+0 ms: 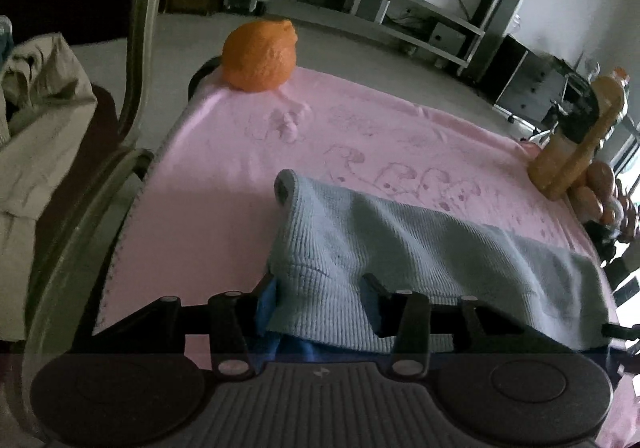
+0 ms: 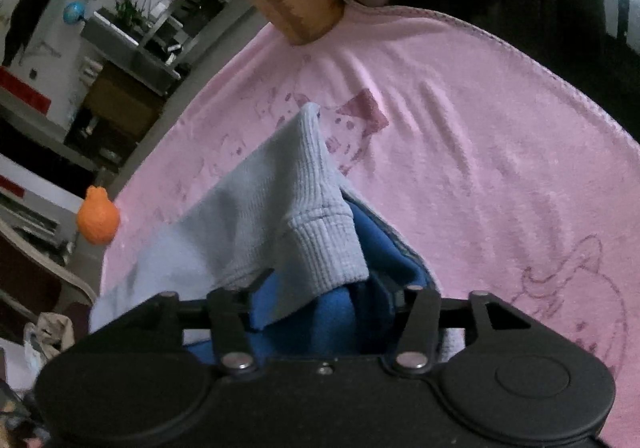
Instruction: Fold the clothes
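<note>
A light blue ribbed knit garment [image 1: 400,248] with a bright blue lining lies partly folded on a pink printed blanket [image 1: 224,167]. My left gripper [image 1: 320,288] is shut on its near hem, and the cloth runs up and away from the jaws to a rolled fold. In the right wrist view the same garment [image 2: 272,199] rises to a peak, its ribbed cuff [image 2: 324,244] hanging between the fingers of my right gripper [image 2: 324,288]. Those jaws stand apart, with the blue lining [image 2: 320,316] loose in the gap. The right finger is mostly hidden by cloth.
An orange round object [image 1: 260,55] sits on the blanket's far left corner. A tall bottle of orange drink [image 1: 580,139] and fruit [image 1: 600,187] stand at the far right edge. A chair with beige cloth [image 1: 36,135] is to the left. Shelves line the back wall.
</note>
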Demonstrator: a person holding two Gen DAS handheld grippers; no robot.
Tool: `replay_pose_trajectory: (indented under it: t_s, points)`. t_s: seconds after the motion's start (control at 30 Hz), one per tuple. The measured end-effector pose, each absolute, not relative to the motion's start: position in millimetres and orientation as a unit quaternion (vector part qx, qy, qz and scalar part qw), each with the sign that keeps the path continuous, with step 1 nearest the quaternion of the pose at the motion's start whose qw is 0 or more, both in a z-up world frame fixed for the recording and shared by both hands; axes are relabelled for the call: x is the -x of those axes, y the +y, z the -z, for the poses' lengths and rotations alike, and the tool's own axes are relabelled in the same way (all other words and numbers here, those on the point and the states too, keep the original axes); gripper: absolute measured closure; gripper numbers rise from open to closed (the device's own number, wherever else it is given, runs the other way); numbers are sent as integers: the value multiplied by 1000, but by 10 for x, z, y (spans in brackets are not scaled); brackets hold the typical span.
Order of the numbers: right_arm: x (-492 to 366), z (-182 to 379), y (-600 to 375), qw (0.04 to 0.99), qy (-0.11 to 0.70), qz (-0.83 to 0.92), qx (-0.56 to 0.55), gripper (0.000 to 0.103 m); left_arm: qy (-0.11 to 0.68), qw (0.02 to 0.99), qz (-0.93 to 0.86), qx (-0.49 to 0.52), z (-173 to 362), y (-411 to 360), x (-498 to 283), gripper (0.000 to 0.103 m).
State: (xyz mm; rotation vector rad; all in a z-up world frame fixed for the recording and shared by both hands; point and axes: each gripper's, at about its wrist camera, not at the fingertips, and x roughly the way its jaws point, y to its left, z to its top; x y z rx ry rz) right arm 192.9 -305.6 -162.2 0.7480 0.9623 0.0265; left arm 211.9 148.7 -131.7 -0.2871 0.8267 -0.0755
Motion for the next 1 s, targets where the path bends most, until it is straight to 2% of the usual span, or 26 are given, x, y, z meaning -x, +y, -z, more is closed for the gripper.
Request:
replay_pose_trajectory:
  t_s: [0.07, 0.1, 0.2, 0.3, 0.43, 0.5, 0.57, 0.73, 0.8, 0.83, 0.87, 0.93, 1.0]
  points:
    - [-1915, 1642, -3094, 815, 450, -11, -366, 52, 386, 909, 45, 147, 1276, 1493, -2101, 71]
    - [-1912, 1649, -3111, 813, 449, -11, -371, 52, 377, 912, 53, 150, 1243, 1488, -2080, 71]
    - [-1894, 1663, -3153, 808, 446, -10, -385, 52, 366, 917, 64, 143, 1192, 1454, -2043, 66]
    - [-1886, 1667, -3159, 806, 445, -8, -389, 52, 396, 908, 36, 134, 1308, 1442, -2109, 65]
    - [-1884, 1663, -3154, 808, 445, -8, -385, 52, 405, 907, 19, 111, 1354, 1399, -2147, 56]
    - [-1891, 1658, -3149, 808, 445, -7, -385, 52, 404, 910, -3, 97, 1370, 1386, -2163, 56]
    - [-1891, 1658, -3151, 809, 445, -8, -385, 52, 408, 907, 7, 101, 1390, 1379, -2179, 66]
    - [-1885, 1663, -3165, 807, 443, -8, -391, 52, 379, 916, 71, 107, 1247, 1281, -2065, 68]
    - [-1878, 1673, -3185, 804, 438, -7, -401, 52, 366, 916, 107, 126, 1186, 1272, -2001, 66]
    - [-1886, 1675, -3190, 803, 436, -7, -406, 52, 366, 914, 117, 131, 1183, 1268, -1986, 59]
    - [-1896, 1677, -3192, 802, 435, -6, -410, 52, 377, 910, 113, 130, 1224, 1265, -1997, 57]
    - [-1902, 1691, -3198, 801, 433, -3, -413, 52, 408, 900, 95, 122, 1335, 1266, -2040, 61]
    - [-1907, 1696, -3184, 805, 434, 4, -405, 58, 435, 888, 84, 122, 1433, 1287, -2063, 61]
